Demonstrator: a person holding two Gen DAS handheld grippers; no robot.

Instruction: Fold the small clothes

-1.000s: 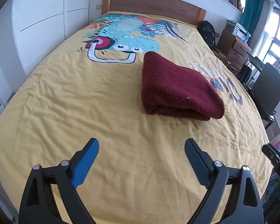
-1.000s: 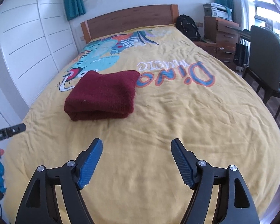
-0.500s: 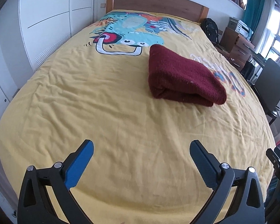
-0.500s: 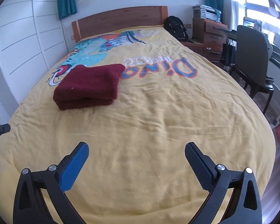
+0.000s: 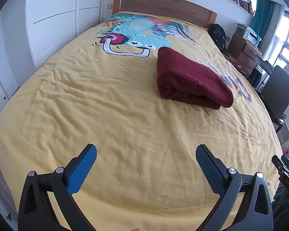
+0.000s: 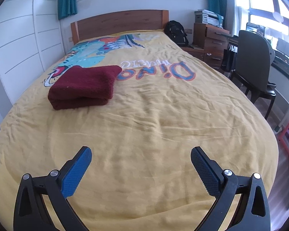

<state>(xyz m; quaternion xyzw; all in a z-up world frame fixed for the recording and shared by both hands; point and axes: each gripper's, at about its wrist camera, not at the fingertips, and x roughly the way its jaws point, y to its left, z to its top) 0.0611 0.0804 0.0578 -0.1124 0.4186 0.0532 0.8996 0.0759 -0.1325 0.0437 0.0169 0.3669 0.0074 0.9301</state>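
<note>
A dark red knitted garment (image 5: 190, 79) lies folded into a thick rectangle on the yellow bedspread (image 5: 106, 100), right of the bed's middle. In the right wrist view the garment (image 6: 84, 86) sits at the left. My left gripper (image 5: 145, 154) is open and empty, held above the foot of the bed, well short of the garment. My right gripper (image 6: 140, 154) is also open and empty, above the foot of the bed, far from the garment. A bit of the right gripper (image 5: 285, 171) shows at the left wrist view's right edge.
The bedspread has a dinosaur print (image 5: 133, 38) and lettering (image 6: 160, 69). A wooden headboard (image 6: 117, 24) stands at the far end. White wardrobe doors (image 5: 54, 19) line the left side. A black backpack (image 6: 176, 31), drawers (image 6: 212, 40) and a dark chair (image 6: 254, 69) stand at the right.
Both grippers have pulled back from the garment toward the foot of the bed and opened wider. The folded garment has stayed in place.
</note>
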